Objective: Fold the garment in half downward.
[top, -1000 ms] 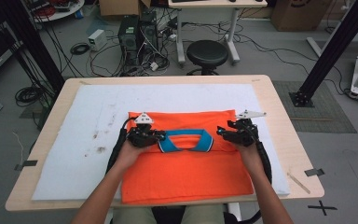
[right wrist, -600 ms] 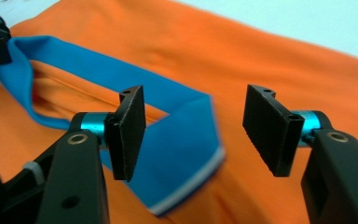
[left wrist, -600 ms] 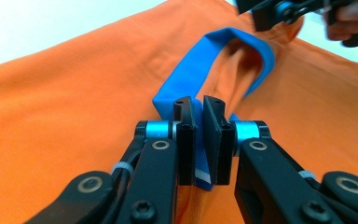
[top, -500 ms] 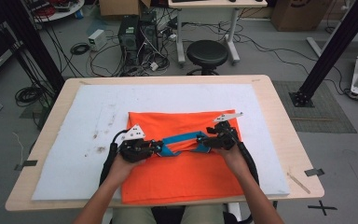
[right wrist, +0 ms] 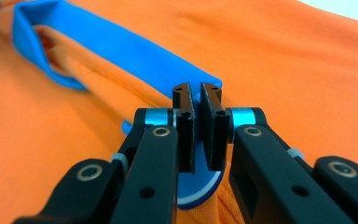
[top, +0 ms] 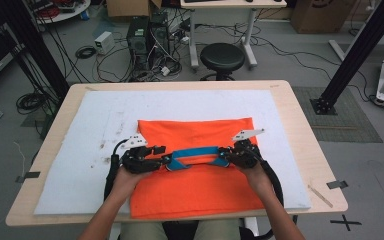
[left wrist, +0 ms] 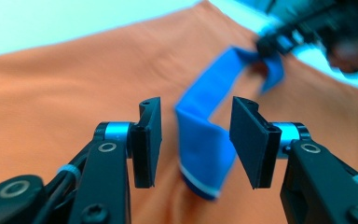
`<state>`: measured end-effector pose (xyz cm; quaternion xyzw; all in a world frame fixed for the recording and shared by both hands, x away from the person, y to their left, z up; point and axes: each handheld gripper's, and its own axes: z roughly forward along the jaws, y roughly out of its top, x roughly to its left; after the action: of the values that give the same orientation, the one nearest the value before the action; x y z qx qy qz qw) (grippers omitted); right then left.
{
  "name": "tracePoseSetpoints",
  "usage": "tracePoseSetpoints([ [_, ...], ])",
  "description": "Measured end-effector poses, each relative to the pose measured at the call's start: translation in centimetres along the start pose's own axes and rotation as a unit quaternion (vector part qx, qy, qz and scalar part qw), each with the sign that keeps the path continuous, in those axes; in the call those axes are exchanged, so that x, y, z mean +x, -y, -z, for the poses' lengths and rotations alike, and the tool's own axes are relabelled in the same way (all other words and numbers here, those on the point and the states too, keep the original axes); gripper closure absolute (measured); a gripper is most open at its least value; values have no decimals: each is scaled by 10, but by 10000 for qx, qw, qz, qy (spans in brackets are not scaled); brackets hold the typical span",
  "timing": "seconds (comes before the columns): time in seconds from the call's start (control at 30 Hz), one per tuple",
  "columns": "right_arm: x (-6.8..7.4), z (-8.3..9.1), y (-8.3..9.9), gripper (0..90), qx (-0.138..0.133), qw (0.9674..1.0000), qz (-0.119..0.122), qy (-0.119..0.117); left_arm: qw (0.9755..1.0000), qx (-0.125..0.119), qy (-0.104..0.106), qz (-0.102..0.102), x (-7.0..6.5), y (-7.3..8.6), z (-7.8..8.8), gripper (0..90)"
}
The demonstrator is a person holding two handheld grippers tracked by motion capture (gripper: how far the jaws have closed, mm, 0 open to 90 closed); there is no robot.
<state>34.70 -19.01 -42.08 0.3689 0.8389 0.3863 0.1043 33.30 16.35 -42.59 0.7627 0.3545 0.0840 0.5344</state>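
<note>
From the high view, one orange shirt (top: 195, 165) lies folded on one white mat (top: 95, 130) that covers the wooden table (top: 305, 135). The shirt's single blue collar (top: 192, 156) runs across its middle as a flattened band. Two grippers sit at the collar's ends: the left gripper (top: 164, 160) at its left end, the right gripper (top: 224, 157) at its right end, each held by one hand with a forearm coming up from the near edge of the table. Past the far edge of the table stand one black stool (top: 222, 57) and a computer tower (top: 147, 37) among loose cables. This view is too small to read how the jaws stand.

The left gripper view gives that detail. The left gripper (left wrist: 196, 135) has its two jaws standing well apart, having just been opening, and the blue collar (left wrist: 205, 140) rises as a folded loop between them, touching neither pad. Beyond, blurred, the right gripper (left wrist: 279, 39) pinches the collar's far end. The orange shirt (left wrist: 65, 88) lies all around the collar.

The right gripper view shows the right gripper (right wrist: 196, 100) with its jaws drawn close together, having just been closing, clamped on a fold of the blue collar (right wrist: 135, 53), whose white-striped edge hangs out below the pads. From the jaws the collar stretches away to its looped far end, lying on the orange shirt (right wrist: 284, 70).
</note>
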Motion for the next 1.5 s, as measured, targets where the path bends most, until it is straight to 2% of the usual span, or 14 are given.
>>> tracePoseSetpoints([
  [0.17,9,12,16,855,-219,9997,59,-91,9997,9,-189,176,10,-8,-7,545],
  [0.23,12,17,22,854,-276,9995,96,-110,9994,2,-6,356,12,-7,-13,558],
  [0.3,14,20,25,844,-295,9995,88,-107,9978,223,383,494,12,-4,-22,554],
  [0.37,14,24,26,816,-366,9993,59,-108,9964,458,581,407,7,-1,-28,546],
  [0.53,10,37,25,763,-579,9983,-20,-1,9939,621,892,183,-4,2,-31,547],
  [0.77,-2,49,29,691,-788,9962,-279,258,9844,963,1473,-52,-17,12,-24,548],
  [0.9,-3,48,30,645,-733,9962,-361,309,9736,1327,1839,-255,-26,21,-21,549],
  [0.97,-2,45,30,627,-718,9962,-369,317,9713,1348,1937,-287,-30,24,-19,547],
  [1.07,0,41,28,599,-694,9963,-383,331,9718,1310,1934,-319,-33,24,-16,525],
  [1.2,5,34,27,602,-491,9977,-226,417,9840,1005,1446,-282,-30,21,-9,454],
  [1.3,6,28,33,646,-240,9986,-132,458,9943,629,824,-235,-23,19,3,443],
  [1.37,6,25,41,665,-73,9988,-101,471,9982,429,364,-224,-20,19,11,443],
  [1.43,6,24,49,676,64,9985,-109,533,9988,304,-284,-242,-16,20,20,444],
  [1.5,4,25,57,679,139,9982,-195,556,9956,231,-879,-241,-12,23,29,445],
])
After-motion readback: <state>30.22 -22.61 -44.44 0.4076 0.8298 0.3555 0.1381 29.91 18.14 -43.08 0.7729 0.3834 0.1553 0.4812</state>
